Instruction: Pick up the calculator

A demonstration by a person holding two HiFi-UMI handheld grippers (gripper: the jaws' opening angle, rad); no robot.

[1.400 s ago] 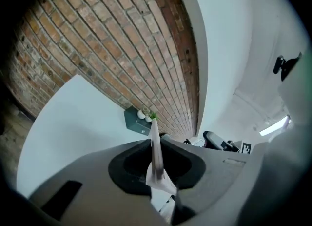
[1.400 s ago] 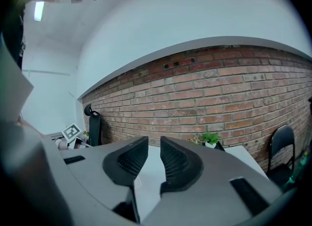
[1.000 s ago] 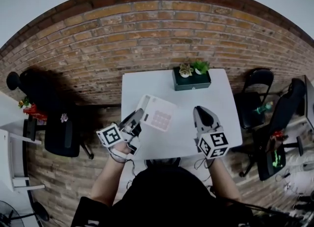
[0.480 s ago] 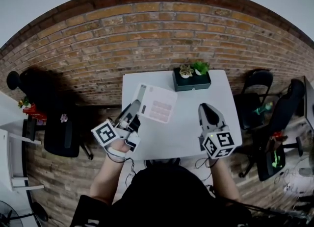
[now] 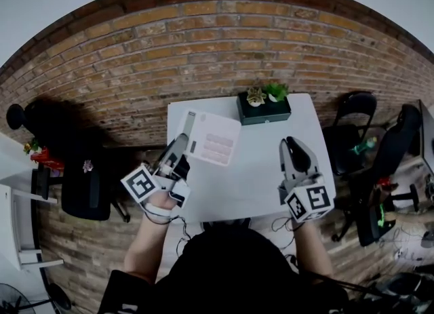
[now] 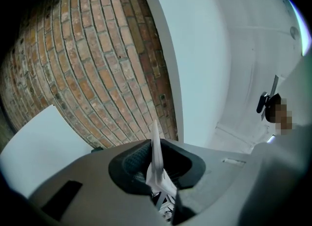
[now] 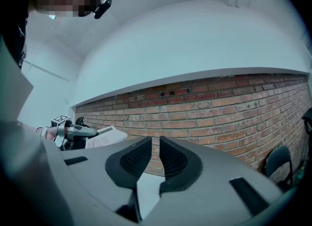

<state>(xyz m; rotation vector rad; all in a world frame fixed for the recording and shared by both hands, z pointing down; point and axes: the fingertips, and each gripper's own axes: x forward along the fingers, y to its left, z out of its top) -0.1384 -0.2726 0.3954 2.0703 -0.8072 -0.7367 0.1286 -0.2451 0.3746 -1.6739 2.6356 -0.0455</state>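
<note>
Left gripper [image 5: 182, 146], calculator [image 5: 211, 140] above white table [image 5: 264, 170], brick wall [image 5: 203, 48]

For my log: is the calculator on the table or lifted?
Lifted. The left gripper holds the calculator by one edge, tilted above the table.

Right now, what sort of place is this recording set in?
Probably an office or studio: a small white table with a planter on it, black chairs beside it, and a brick wall.

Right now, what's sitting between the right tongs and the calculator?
Only bare white table, as the head view shows. The right tongs, empty, have just opened a little; the left tongs hold the calculator up.
</note>
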